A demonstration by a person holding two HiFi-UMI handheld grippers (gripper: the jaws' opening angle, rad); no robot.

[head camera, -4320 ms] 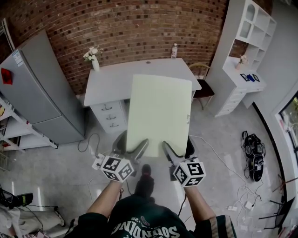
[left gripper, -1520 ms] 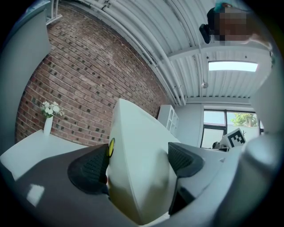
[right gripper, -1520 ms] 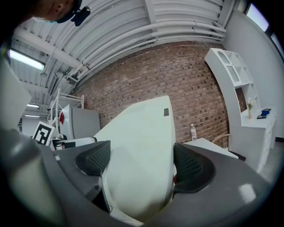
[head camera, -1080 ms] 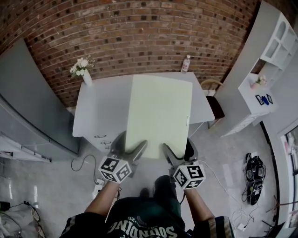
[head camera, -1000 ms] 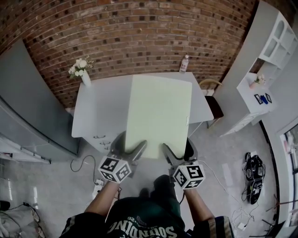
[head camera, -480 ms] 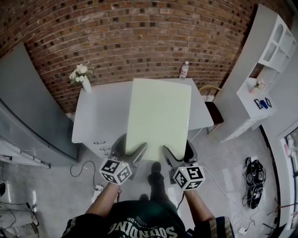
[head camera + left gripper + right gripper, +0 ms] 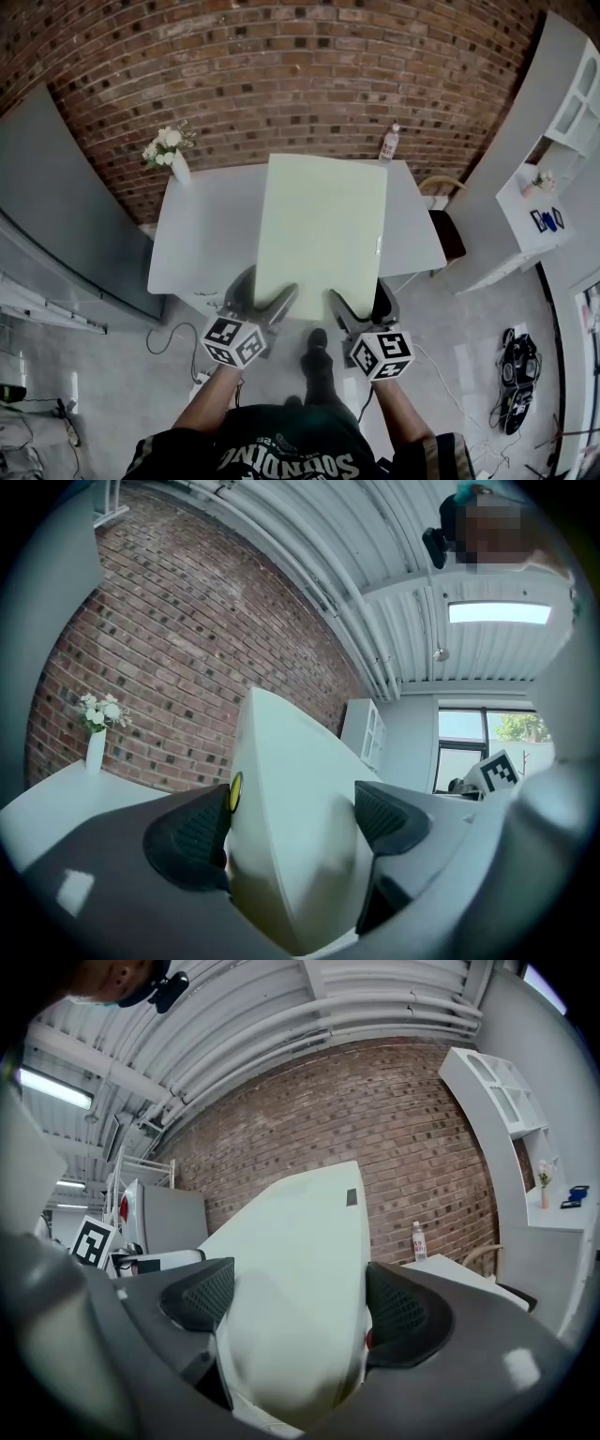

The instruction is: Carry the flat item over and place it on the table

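While the person stands at its near edge, the smooth, pale grey rectangular table lies under a pale green, matte, flat rectangular board, which is held up by its near edge and covers much of the tabletop in the head view. The left gripper is clamped on the board's near left corner, its dark, finely dimpled rubber pads pressed on both faces. The right gripper grips the near right corner the same way, textured pads against the sheet. At the table's far edge, beside the rough red brick wall, stand a slim white vase of white flowers and a clear plastic bottle.
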